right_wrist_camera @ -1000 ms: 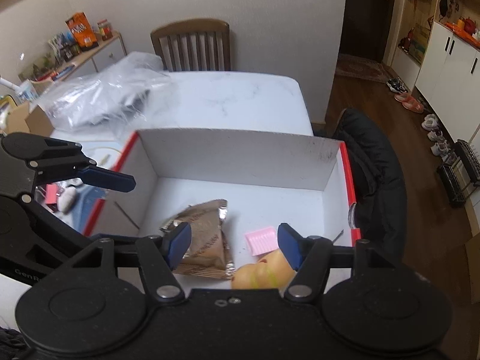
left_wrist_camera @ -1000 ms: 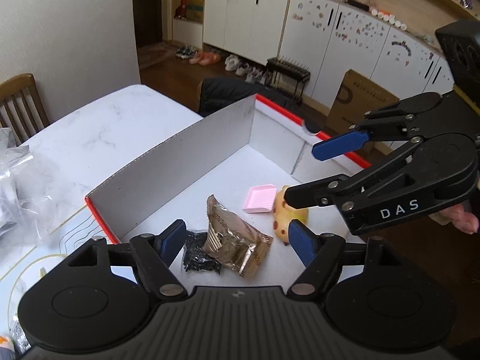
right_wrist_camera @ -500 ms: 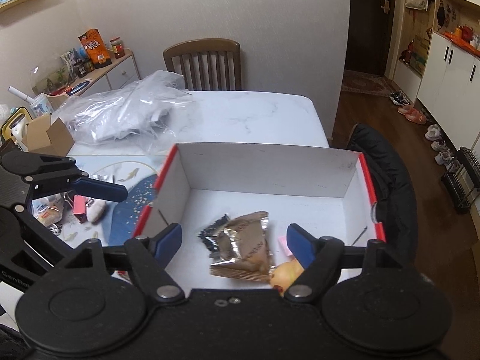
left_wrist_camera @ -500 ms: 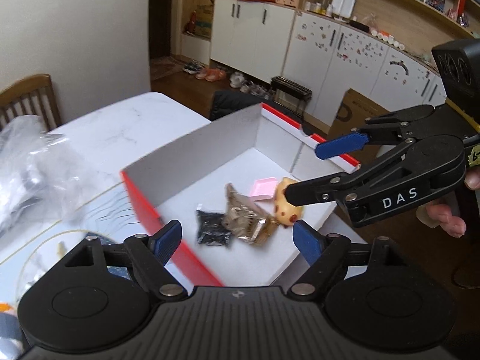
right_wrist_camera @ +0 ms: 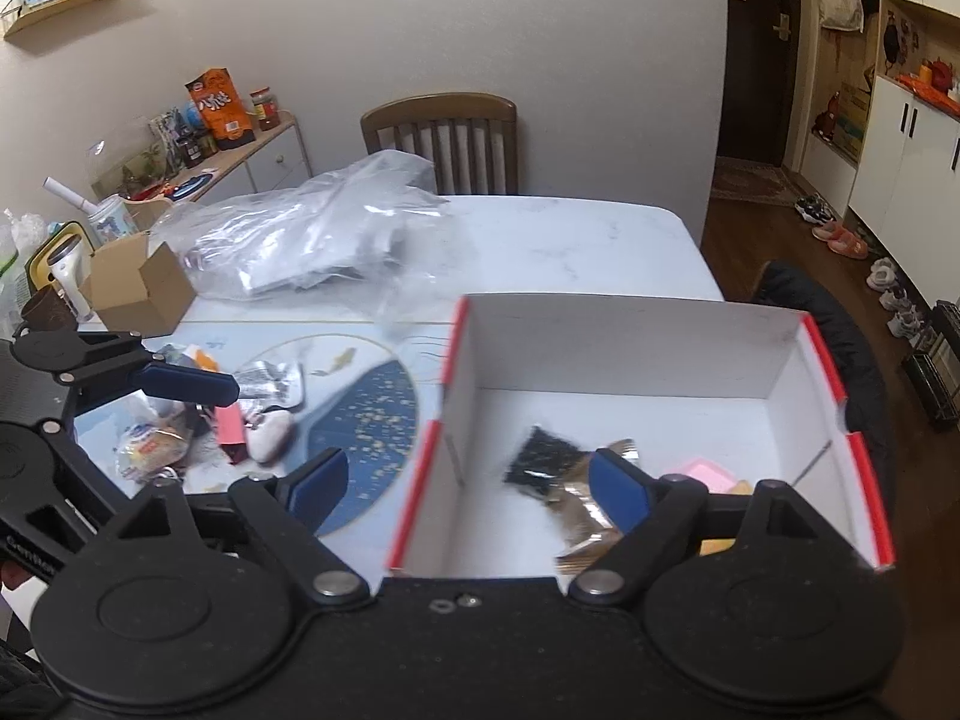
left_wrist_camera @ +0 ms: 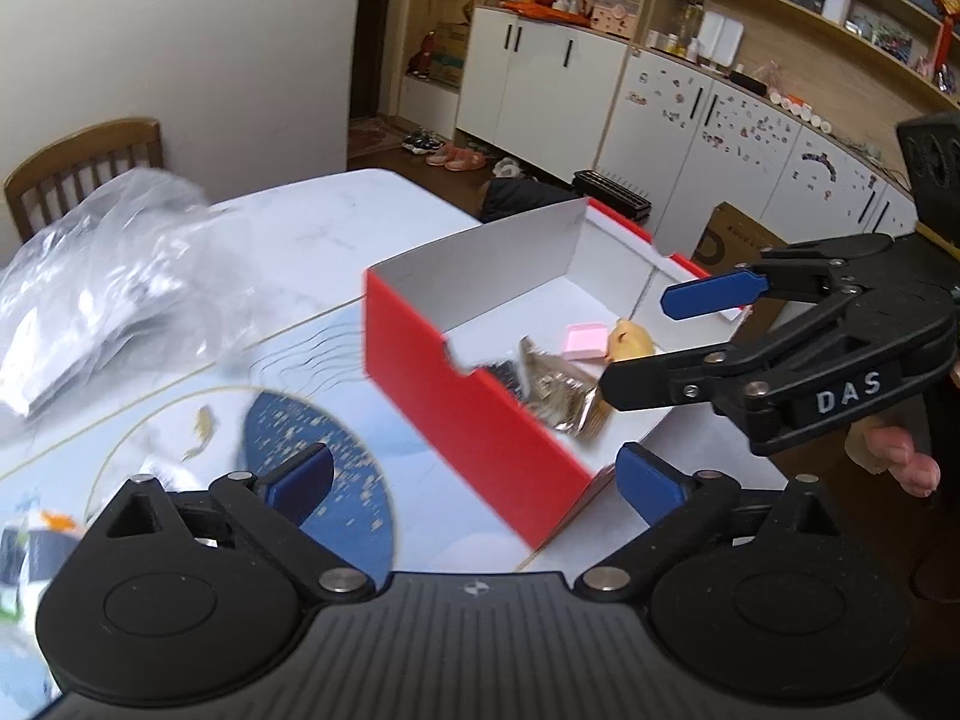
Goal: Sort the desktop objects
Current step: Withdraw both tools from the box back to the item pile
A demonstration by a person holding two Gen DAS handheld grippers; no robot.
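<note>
Both the left tool [left_wrist_camera: 474,474] and right tool [right_wrist_camera: 468,483] are opening, empty; ahead of them the red box [left_wrist_camera: 480,420] holds a foil packet [left_wrist_camera: 558,387].

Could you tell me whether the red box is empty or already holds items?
Not empty: the red box holds a foil packet and a pink tray.

Red box [right_wrist_camera: 828,354] holds black packet [right_wrist_camera: 537,459], foil packet [left_wrist_camera: 555,387], pink tray [left_wrist_camera: 585,339].

I am wearing matte black on both my left gripper [left_wrist_camera: 474,477] and right gripper [right_wrist_camera: 468,480]: blue pads tipping the jaws, silver screws shining at pivots, white "DAS" lettering showing on one.
</note>
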